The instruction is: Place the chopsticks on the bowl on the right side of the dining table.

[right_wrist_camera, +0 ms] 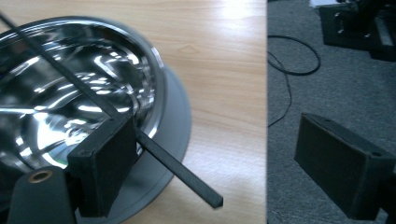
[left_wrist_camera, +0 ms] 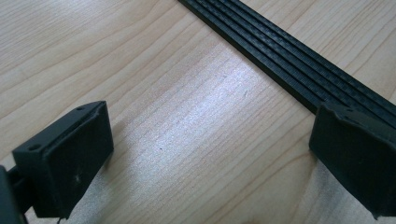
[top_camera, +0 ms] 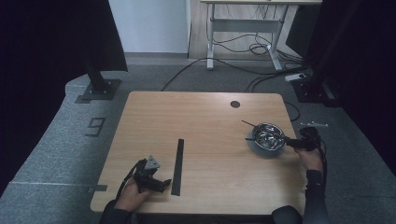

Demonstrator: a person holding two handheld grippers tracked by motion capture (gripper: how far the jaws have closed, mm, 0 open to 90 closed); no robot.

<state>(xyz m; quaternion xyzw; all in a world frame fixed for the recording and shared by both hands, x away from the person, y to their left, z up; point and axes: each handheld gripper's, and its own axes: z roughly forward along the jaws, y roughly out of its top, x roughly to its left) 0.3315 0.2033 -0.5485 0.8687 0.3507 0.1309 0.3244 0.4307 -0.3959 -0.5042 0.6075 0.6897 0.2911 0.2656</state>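
Note:
A shiny steel bowl [top_camera: 267, 134] sits on a grey plate [top_camera: 267, 152] near the table's right edge. A thin black stick [top_camera: 247, 123] lies slanted across the bowl. In the right gripper view the stick [right_wrist_camera: 182, 175] runs over the bowl [right_wrist_camera: 70, 98] rim and past one pad, its end free between the jaws. My right gripper [right_wrist_camera: 217, 140] is open, one jaw over the bowl's rim, the other out past the table edge. A bundle of long black strips [top_camera: 177, 165] lies at the front left. My left gripper [top_camera: 164, 184] rests beside it, open, one jaw over the strips [left_wrist_camera: 289, 70].
The wooden table [top_camera: 205, 116] has a round cable hole [top_camera: 235, 104] at the back right. Grey carpet surrounds it, with cables [top_camera: 243, 70] and a desk frame [top_camera: 245, 28] behind. Dark stands [top_camera: 100, 84] flank the table.

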